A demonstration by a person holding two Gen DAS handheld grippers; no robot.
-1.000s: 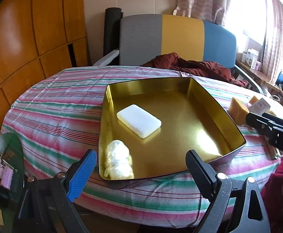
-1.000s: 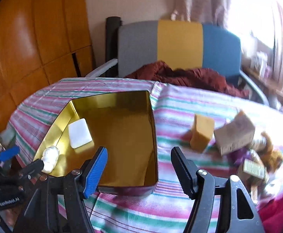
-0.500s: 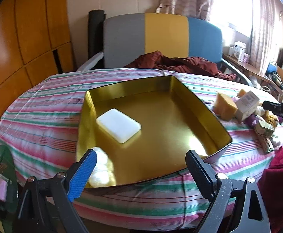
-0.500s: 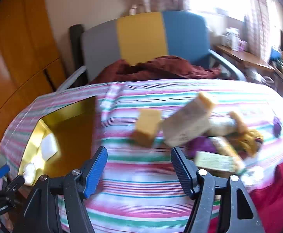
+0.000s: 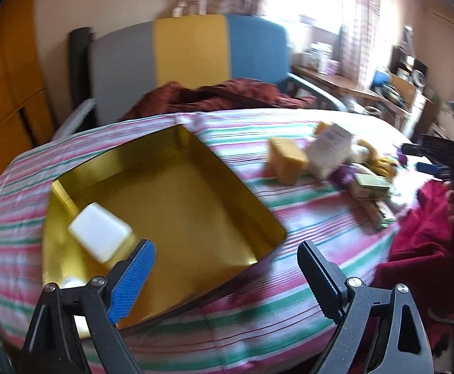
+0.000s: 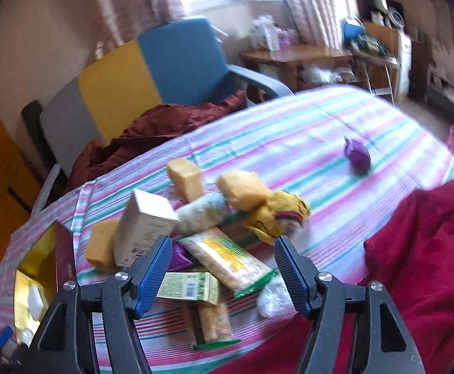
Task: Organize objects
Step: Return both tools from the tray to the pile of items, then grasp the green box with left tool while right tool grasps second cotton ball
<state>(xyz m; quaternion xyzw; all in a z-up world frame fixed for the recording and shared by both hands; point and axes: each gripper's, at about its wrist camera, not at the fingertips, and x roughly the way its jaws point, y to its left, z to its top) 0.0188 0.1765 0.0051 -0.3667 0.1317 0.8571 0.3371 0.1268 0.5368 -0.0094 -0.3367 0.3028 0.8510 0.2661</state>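
Right fingers nearest the snack pile

While the gold tin (image 5: 214,187), lying at lower left of the left wrist view, is holding the white soap bar (image 5: 100,235), the left gripper (image 5: 225,260) is hanging wide open and empty over the tin's near edge. Further right, the right gripper (image 6: 222,258) is standing half open, gripping nothing, directly above the rice-cracker packet (image 6: 227,258), whose long axis is running from upper left to lower right between the fingers.

Black tool (image 6: 220,268), seemingly blue-padded fingers (image 6: 152,272)
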